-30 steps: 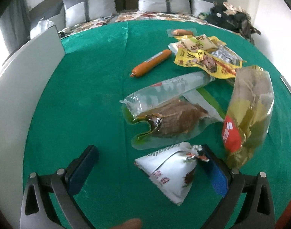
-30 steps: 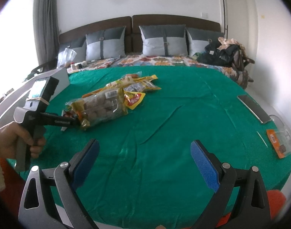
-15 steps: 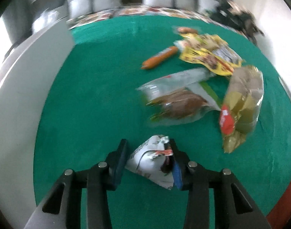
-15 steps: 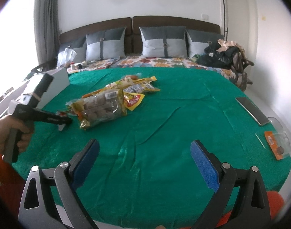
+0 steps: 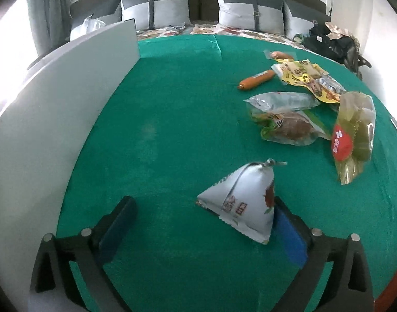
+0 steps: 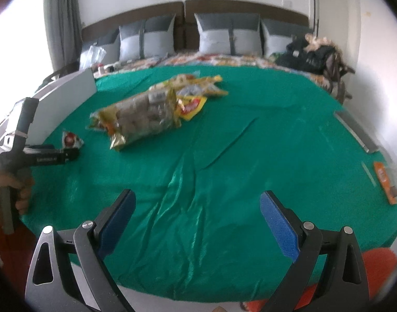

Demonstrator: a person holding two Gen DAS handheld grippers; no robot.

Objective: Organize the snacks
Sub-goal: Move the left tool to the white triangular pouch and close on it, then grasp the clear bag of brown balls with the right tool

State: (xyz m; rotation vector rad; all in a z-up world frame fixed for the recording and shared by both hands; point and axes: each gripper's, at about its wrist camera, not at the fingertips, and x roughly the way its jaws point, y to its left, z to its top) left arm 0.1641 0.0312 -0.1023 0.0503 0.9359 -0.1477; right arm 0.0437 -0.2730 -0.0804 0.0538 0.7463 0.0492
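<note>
Standing on its base near the front of the green tabletop, the white triangular packet touches only the right pad of the left hand-held gripper, whose jaws gape wide, so closing off-centre could tip or shove it leftward. Far right lies the snack pile. The right hand-held gripper hovers level, open and empty.

Green cloth: covering the bed, lying wrinkled.
Grey pillows: leaning against the brown headboard.
White board: standing along the cloth's left edge.
Dark bags: sitting piled at the far right corner.
</note>
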